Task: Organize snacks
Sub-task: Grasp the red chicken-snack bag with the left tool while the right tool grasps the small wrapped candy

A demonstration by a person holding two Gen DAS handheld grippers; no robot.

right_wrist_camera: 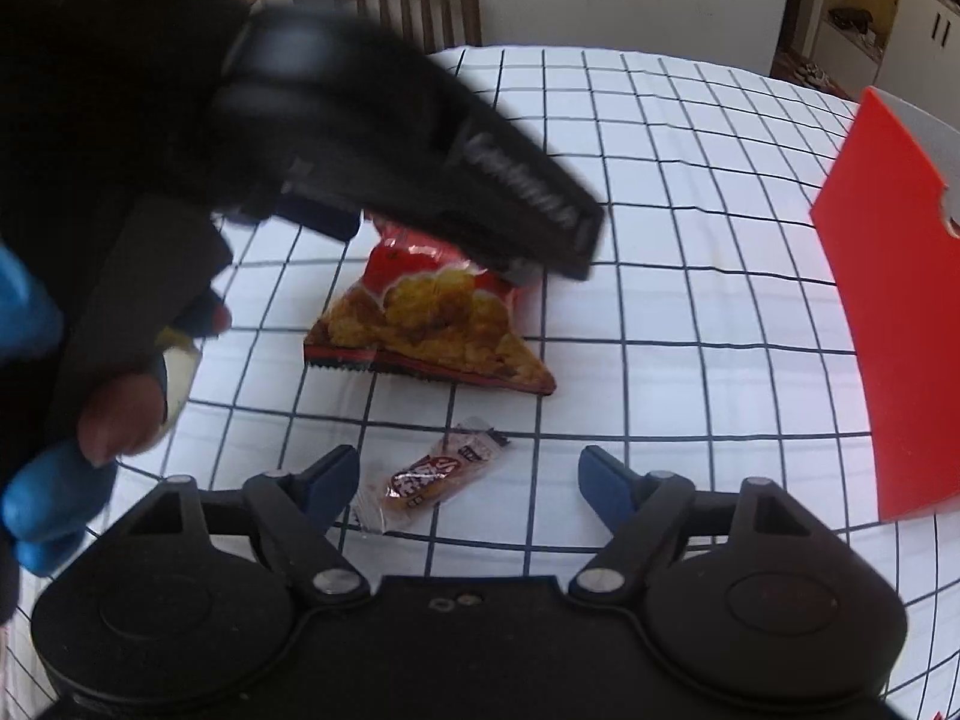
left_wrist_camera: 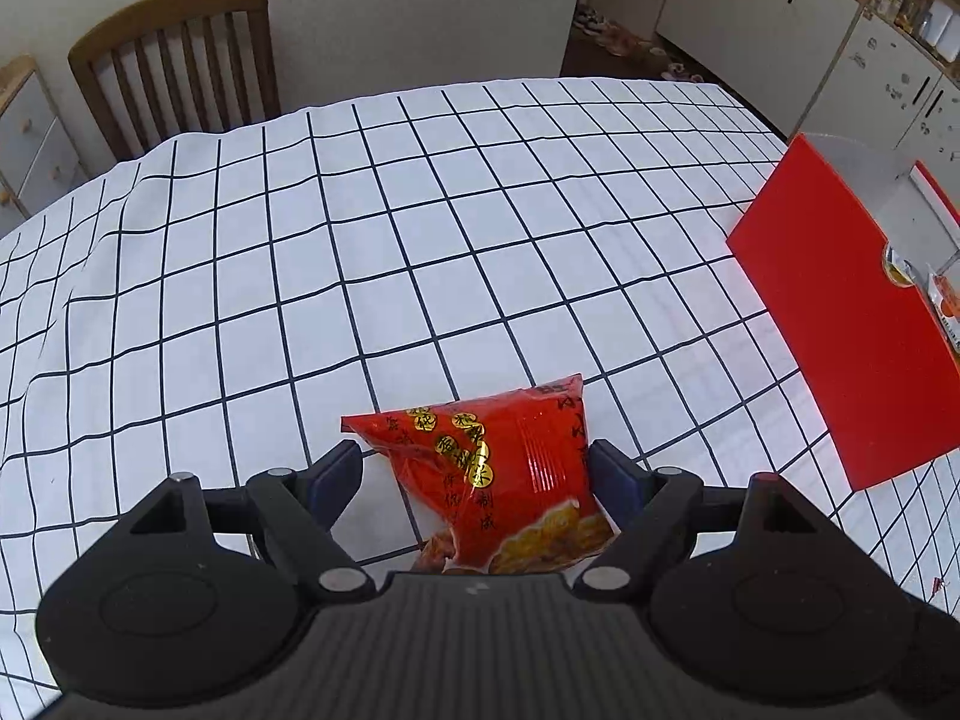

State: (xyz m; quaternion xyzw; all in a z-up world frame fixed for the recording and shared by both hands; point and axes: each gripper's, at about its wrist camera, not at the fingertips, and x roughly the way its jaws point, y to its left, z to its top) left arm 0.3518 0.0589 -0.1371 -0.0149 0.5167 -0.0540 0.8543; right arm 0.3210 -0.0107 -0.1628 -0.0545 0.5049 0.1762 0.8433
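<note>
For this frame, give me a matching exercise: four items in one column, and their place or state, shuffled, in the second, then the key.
Items
1. red snack bag
2. small wrapped bar
3. red box
4. wooden chair

Places or states
A. standing open-topped at the table's right side
B. behind the table's far edge
C. between the open left gripper's fingers
D. lying on the cloth between the open right gripper's fingers

Pairs: 1-C, 2-D, 3-A, 4-B

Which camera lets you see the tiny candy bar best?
The right wrist view. The small wrapped bar lies in plain sight on the checked tablecloth, between the open right gripper and the red chip bag. The left wrist view doesn't show the bar at all, only the chip bag between the left gripper's open fingers.
</note>
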